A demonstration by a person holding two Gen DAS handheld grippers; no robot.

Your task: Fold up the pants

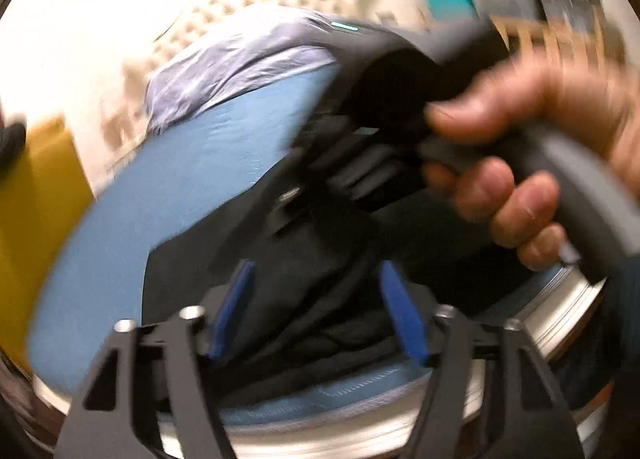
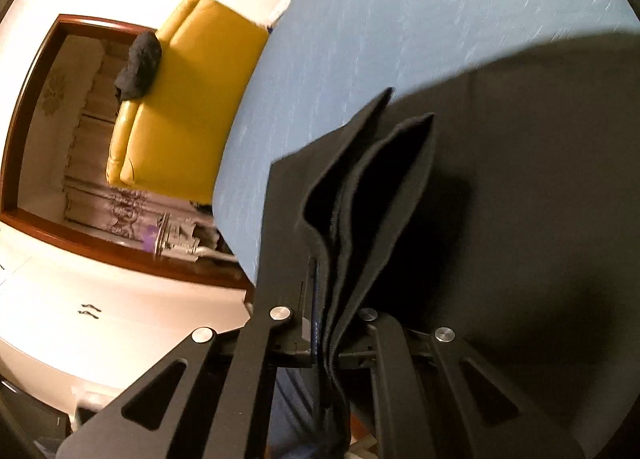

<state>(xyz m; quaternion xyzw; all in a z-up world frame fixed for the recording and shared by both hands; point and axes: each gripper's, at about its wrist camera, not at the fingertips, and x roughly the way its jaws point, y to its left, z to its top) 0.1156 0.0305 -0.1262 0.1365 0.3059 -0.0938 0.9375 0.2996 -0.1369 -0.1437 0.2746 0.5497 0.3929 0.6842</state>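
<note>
Pants: black fabric pants (image 2: 520,179) lie on a light blue bed sheet (image 2: 400,19), filling the right half of the right wrist view and the lower centre of the left wrist view, where the frame is blurred.

Right gripper: the black two-finger right gripper (image 2: 332,299), at the bottom centre of its own view, has its jaws pressed together on a folded edge of the pants; several layers of cloth rise from between them.

Left gripper: the left gripper (image 1: 320,307), with blue finger pads (image 1: 234,307), sits at the bottom centre of its view; its jaws stand apart over the dark cloth, gripping nothing.

Hand: a person's hand (image 1: 532,163) at the right of the left wrist view grasps the grey handle of the right gripper.

Surroundings: a yellow leather sofa (image 2: 188,91) at the upper left of the right wrist view carries a dark crumpled item (image 2: 140,63) on its top edge; a pale blue crumpled blanket (image 1: 240,59) lies at the upper centre of the left wrist view.
</note>
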